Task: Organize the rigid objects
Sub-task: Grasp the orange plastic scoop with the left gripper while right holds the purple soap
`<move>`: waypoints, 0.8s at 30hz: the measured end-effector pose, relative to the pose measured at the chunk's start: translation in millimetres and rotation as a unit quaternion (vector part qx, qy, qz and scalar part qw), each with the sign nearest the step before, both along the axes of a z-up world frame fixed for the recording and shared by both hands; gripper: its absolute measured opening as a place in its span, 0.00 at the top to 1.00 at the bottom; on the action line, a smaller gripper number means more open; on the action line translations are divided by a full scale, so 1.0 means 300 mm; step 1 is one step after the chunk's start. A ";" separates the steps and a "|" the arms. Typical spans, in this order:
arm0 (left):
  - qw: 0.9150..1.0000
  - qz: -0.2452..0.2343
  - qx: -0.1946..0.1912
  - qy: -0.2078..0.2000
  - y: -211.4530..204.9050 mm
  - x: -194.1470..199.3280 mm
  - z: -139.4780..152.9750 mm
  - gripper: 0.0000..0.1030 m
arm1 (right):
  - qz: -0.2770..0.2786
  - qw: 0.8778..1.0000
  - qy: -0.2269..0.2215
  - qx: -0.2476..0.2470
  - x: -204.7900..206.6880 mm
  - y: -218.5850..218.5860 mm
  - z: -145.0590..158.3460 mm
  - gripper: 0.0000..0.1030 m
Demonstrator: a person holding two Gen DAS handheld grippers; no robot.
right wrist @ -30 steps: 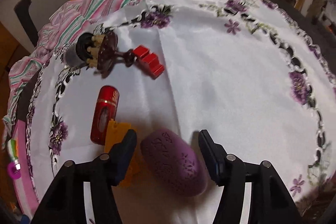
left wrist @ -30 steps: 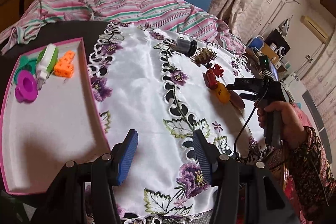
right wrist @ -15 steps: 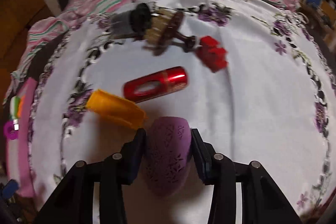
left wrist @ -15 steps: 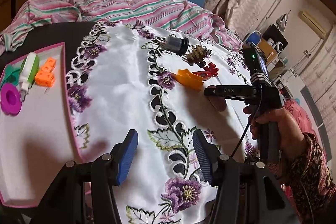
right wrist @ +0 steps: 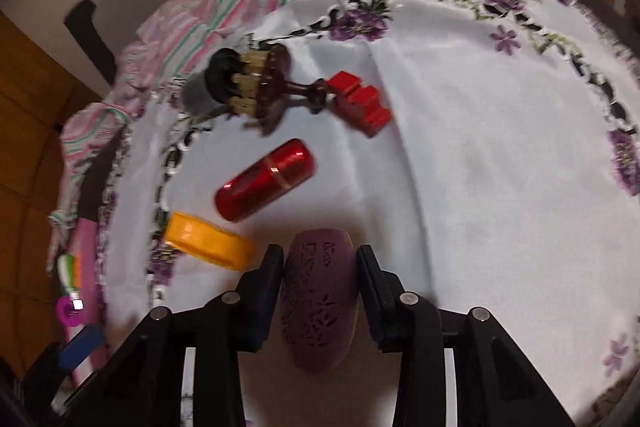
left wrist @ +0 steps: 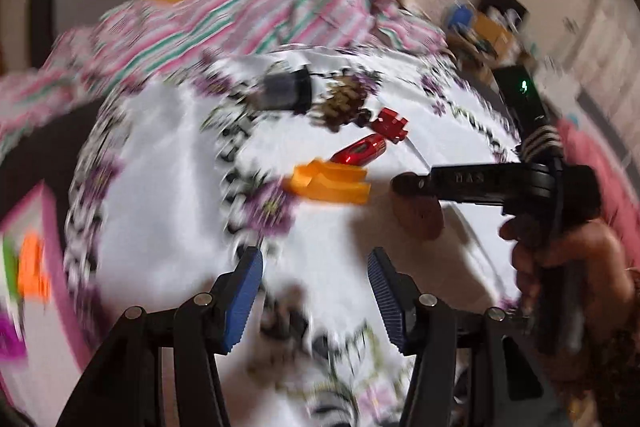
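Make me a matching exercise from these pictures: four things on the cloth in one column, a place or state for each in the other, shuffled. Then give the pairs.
Things:
1. purple case
2. red tube
3. orange piece
4. red block

Places or states:
A. touches the brush handle's end
B. between the right hand-held gripper pads, jaws closing
C. lying between the red block and the orange piece
D. on the cloth's flowered border, beside the purple case

Pairs: 1-B, 2-C, 3-D, 4-A

Dim indoor light, heavy motion blur in the left view, dark fisheye-curved corners in both.
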State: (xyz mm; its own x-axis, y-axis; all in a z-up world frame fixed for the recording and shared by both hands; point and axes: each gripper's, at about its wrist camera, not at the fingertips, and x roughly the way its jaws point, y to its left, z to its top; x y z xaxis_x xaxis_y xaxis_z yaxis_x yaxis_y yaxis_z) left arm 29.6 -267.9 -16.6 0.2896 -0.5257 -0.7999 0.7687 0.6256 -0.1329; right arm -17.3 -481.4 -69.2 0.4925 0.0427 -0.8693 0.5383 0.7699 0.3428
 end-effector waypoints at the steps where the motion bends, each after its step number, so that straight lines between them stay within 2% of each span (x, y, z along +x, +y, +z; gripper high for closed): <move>1: 1.000 -0.009 0.010 -0.012 -0.028 0.010 -0.005 0.46 | 0.000 1.000 0.001 0.001 0.007 0.006 -0.005 0.63; 3: 0.998 -0.045 0.031 -0.042 -0.101 0.029 -0.017 0.46 | -0.006 1.000 0.001 0.001 0.017 0.019 -0.009 0.59; 4: 0.995 -0.061 0.046 -0.057 -0.134 0.036 -0.027 0.45 | -0.015 1.000 0.006 0.000 0.017 0.016 -0.011 0.55; 6: 0.987 -0.100 0.084 -0.089 -0.205 0.042 -0.047 0.45 | -0.027 1.000 0.001 0.009 0.005 0.014 -0.008 0.41; 7: 0.984 -0.116 0.092 -0.099 -0.224 0.041 -0.053 0.45 | -0.031 0.999 -0.001 0.017 0.000 0.012 -0.009 0.38; 10: 0.970 -0.171 0.122 -0.124 -0.289 0.037 -0.081 0.45 | -0.035 0.999 0.002 0.023 -0.004 0.012 -0.011 0.38; 12: 0.965 -0.185 0.136 -0.124 -0.322 0.053 -0.105 0.45 | -0.035 0.999 0.002 0.028 -0.006 0.007 -0.012 0.38; 14: 0.965 -0.192 0.143 -0.107 -0.339 0.072 -0.129 0.45 | -0.037 0.999 0.000 0.034 -0.009 0.000 -0.013 0.38; 18: 0.973 -0.184 0.130 -0.058 -0.322 0.091 -0.157 0.46 | -0.043 0.998 -0.008 0.051 -0.022 -0.017 -0.015 0.38; 21: 0.981 -0.169 0.094 0.001 -0.290 0.101 -0.151 0.49 | -0.042 0.998 -0.005 0.049 -0.020 -0.013 -0.013 0.38; 24: 0.985 -0.153 0.081 -0.005 -0.276 0.089 -0.134 0.49 | -0.043 0.998 0.001 0.042 -0.019 -0.004 -0.010 0.38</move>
State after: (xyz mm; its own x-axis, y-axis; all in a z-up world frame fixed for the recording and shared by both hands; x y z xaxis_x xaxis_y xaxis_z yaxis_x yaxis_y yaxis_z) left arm 56.4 -350.6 -56.8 0.1471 -0.4545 -0.8785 0.9251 0.3776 -0.0405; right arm -23.0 -482.5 -72.2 0.4949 0.0743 -0.8658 0.6016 0.6896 0.4031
